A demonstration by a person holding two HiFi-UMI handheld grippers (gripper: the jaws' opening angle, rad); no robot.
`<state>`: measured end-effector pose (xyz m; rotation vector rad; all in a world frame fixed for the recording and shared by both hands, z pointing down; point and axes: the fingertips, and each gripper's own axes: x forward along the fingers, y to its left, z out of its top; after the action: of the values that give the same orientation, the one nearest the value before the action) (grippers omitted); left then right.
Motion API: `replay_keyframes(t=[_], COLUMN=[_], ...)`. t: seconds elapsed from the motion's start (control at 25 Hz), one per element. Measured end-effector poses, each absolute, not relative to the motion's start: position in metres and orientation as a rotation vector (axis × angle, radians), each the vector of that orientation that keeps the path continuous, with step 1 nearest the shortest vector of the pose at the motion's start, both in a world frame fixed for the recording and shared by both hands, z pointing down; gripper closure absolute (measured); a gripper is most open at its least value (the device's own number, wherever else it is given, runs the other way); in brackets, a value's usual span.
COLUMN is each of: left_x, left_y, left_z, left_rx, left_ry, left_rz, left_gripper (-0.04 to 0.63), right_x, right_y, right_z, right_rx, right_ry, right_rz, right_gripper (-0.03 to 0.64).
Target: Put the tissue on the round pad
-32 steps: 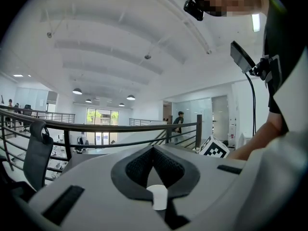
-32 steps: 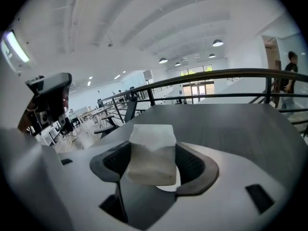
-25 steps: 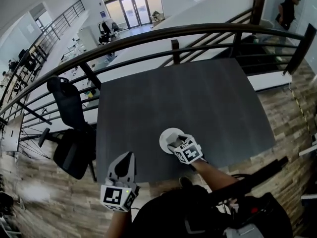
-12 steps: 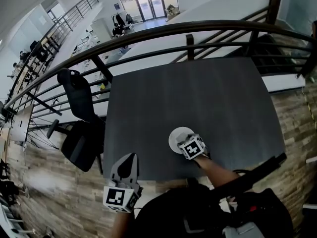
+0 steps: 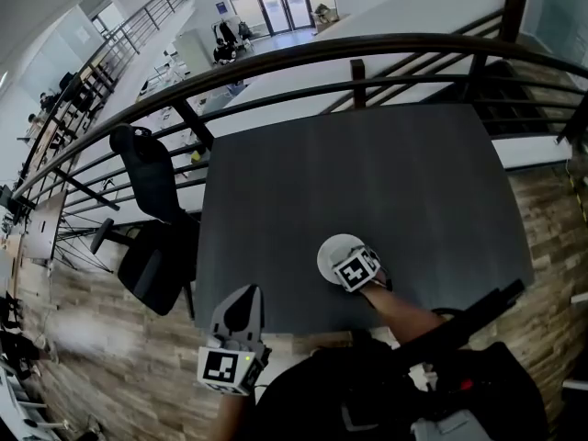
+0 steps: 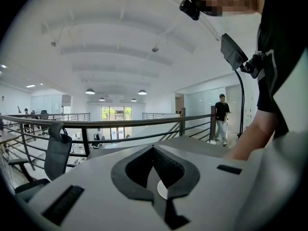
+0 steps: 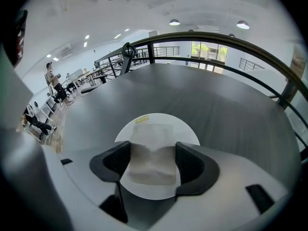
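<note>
A white round pad [image 5: 333, 249] lies near the front edge of the dark table [image 5: 367, 173]. In the right gripper view a folded white tissue [image 7: 154, 131] rests on the round pad [image 7: 180, 127], and my right gripper [image 7: 153, 152] has both pads against the tissue's sides. In the head view the right gripper [image 5: 345, 261] covers the tissue. My left gripper [image 5: 241, 307] hangs off the table's front left corner with its jaws together and nothing in them. The left gripper [image 6: 154, 150] points across the table, and a sliver of the round pad [image 6: 162, 189] shows through it.
A curved dark railing [image 5: 303, 58] runs along the table's far side, with a drop to a lower floor behind it. A black office chair [image 5: 147, 237] stands left of the table. The floor [image 5: 551, 219] is wood-patterned. A person [image 6: 222, 117] stands far off to the right.
The head camera's view has shifted a little. My right gripper stays over the round pad with the tissue between its jaws, and the left gripper stays off the table corner.
</note>
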<state>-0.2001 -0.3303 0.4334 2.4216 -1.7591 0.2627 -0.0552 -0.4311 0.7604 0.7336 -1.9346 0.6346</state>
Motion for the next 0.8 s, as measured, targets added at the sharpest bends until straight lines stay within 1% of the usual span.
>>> replay_keyframes(t=[0.48,0.52,0.6,0.64,0.68,0.8], left_x=[-0.201,-0.200,-0.198,-0.198,-0.198,-0.200], left_y=[-0.327,-0.327,-0.327,-0.326,-0.325,-0.325], left_z=[0.435,0.436,0.436,0.436,0.436,0.436], left_rx=[2.426,2.431,2.450,2.457,2.461,2.468], left_ry=[-1.747,-1.744,-1.732,-1.727,-1.724,-1.716], left_rz=[0.281,0.279,0.276,0.276,0.275,0.272], left_gripper=[0.601,0.601,0.601,0.601,0.601,0.601], right_x=[-0.051,-0.057,-0.094,-0.109,-0.114,-0.105], right_y=[-0.432,-0.433,-0.429,-0.428,-0.428,-0.435], right_z=[0.768,0.767,0.757,0.753,0.750,0.744], right_rx=[0.730,0.719,0.640,0.608,0.604,0.676], right_ry=[-1.869,-1.900,-2.086,-2.168,-2.205,-2.201], right_rz=[0.642,0.658,0.748,0.784,0.797,0.785], right_gripper=[0.322,0.322,0.321,0.299,0.262,0.253])
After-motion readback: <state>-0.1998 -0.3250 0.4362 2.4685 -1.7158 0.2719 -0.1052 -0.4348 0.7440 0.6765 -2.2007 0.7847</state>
